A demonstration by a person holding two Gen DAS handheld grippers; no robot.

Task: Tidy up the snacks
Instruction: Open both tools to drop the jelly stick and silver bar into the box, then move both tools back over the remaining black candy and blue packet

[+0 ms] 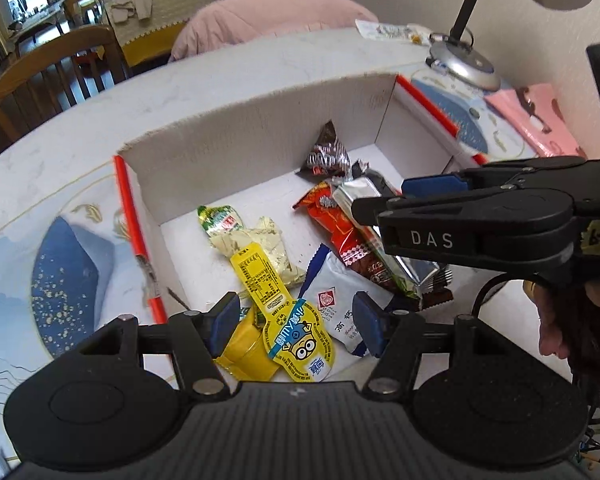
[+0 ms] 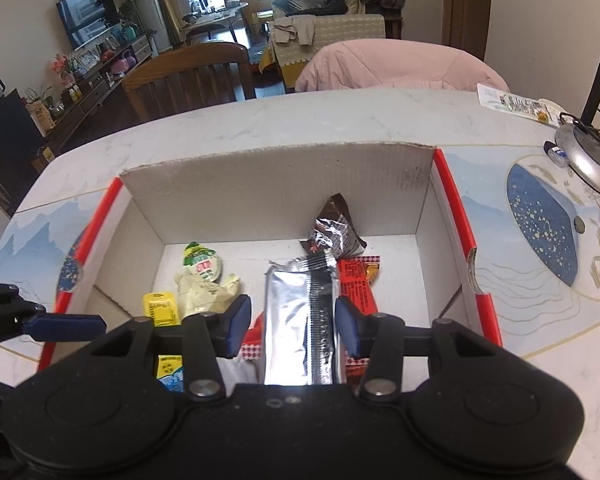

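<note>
Fingers [image 2: 236, 326] spread, snack box [image 2: 276, 184], marble table [image 2: 260, 120]

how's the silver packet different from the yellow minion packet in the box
The silver packet is plain foil with a black seam strip; the yellow minion packet carries a printed cartoon and a label. The silver one lies on top of the red wrapper between the right gripper's open fingers; the yellow one lies below the left gripper. Both lie flat inside the cardboard box.

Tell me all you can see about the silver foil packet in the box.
The silver foil packet is a long flat pouch of shiny crinkled foil, with a black printed strip along one side and crimped ends. It lies inside the cardboard box, on top of a red snack packet. The right gripper is open around it, pads not touching.
</note>
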